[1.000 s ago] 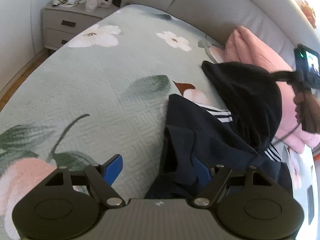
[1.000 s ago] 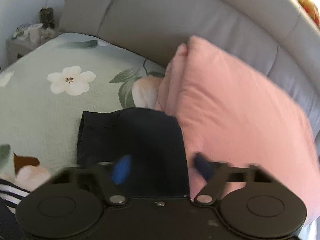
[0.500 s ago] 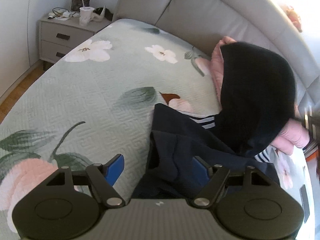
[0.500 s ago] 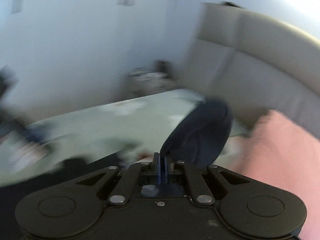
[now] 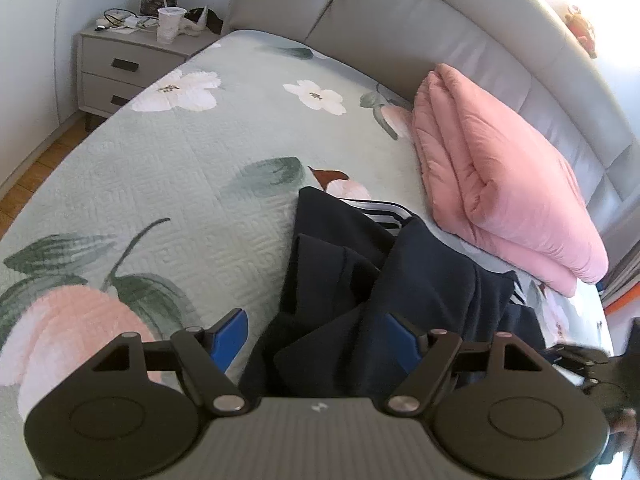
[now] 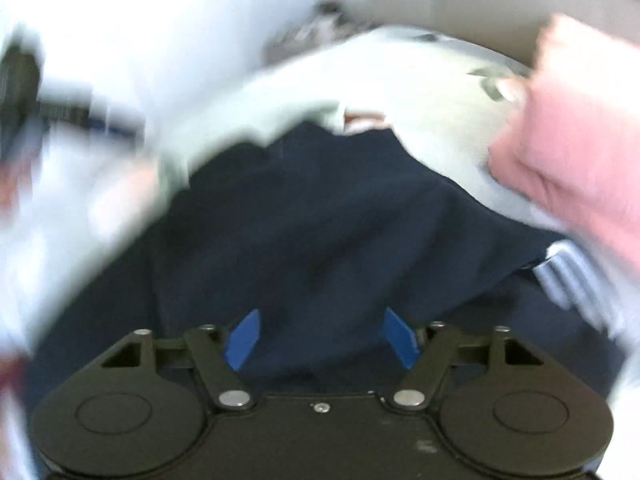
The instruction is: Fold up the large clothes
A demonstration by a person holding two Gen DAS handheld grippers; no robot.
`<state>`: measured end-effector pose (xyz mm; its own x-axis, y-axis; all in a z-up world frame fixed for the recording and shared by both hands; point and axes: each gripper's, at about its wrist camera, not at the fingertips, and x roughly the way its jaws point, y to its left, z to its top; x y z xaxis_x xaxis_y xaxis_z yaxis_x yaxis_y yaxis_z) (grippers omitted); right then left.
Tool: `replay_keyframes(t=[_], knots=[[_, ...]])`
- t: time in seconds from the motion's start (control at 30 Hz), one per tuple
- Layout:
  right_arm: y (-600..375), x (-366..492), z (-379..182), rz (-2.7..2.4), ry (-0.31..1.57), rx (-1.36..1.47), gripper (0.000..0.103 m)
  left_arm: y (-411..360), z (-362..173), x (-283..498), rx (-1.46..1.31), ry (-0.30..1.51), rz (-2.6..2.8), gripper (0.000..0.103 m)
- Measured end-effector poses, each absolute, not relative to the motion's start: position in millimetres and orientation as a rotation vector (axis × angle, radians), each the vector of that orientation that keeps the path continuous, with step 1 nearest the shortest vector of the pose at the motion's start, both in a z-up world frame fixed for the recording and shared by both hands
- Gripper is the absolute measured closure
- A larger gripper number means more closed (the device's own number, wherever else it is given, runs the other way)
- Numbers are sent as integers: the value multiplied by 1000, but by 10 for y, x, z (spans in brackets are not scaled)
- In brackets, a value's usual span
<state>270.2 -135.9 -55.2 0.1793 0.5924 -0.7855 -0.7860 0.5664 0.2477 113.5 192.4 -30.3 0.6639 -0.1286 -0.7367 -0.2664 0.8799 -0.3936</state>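
At the far left of the left wrist view a grey nightstand (image 5: 128,64) with two drawers stands against the wall, a white paper cup (image 5: 170,24) and some cables and small clutter on its top; a strip of wooden floor (image 5: 36,168) shows below it. The bed's quilted pale green bedspread (image 5: 168,168), printed with white and pink flowers and dark leaves, fills the middle of that view. The left gripper (image 5: 316,338) is released, its blue pads spread wide, the left pad over bare bedspread and the right pad against the dark cloth. That cloth is the navy garment (image 5: 404,280), lying crumpled on the bedspread right of centre, bunched into thick overlapping folds with a band of white stripes (image 5: 384,214) showing at its far edge and another at its right edge. Just beyond and right of it sits a folded pink quilt (image 5: 492,176), resting near the grey padded headboard (image 5: 400,20). The right wrist view is heavily blurred; the right gripper (image 6: 322,338) is likewise released, pads well apart, hovering close above the broad dark spread of the same garment (image 6: 320,232), with white stripes (image 6: 576,280) at the right and the pink quilt (image 6: 580,132) beyond.
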Motion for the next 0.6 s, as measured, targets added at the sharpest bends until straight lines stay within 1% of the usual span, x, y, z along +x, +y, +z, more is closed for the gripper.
replay_keyframes(t=[0.07,0.13,0.2,0.3,0.33,0.37,0.4,0.5,0.57,0.6], knots=[[-1322,2822,-718,911,1110,-80,18,1901,-307,1129,-510,859,74,25],[-1303,2856,-1002,827,1227,64,18,1880,-309,1111,-512,866,65,25],[-1267,2734,-1178,826,1230,125,17,1868,-312,1080,-512,868,62,25],[-1208,2624,-1266,768,1162,115,16,1862,-299,1030,-526,862,70,25],[-1201,2656,-1264,771,1143,158,45,1857,-295,1023,-534,859,66,25],[-1245,2560,-1207,793,1100,228,98,1844,-291,1021,-536,860,60,25],[-1259,2516,-1155,798,1059,256,100,1820,-280,1020,-527,863,55,25],[-1165,2326,-901,764,923,163,101,1764,-230,987,-495,855,52,25],[-1151,2309,-813,730,949,157,101,1748,-203,961,-495,848,46,25],[-1160,2303,-827,685,985,164,95,1746,-195,951,-501,846,46,25]])
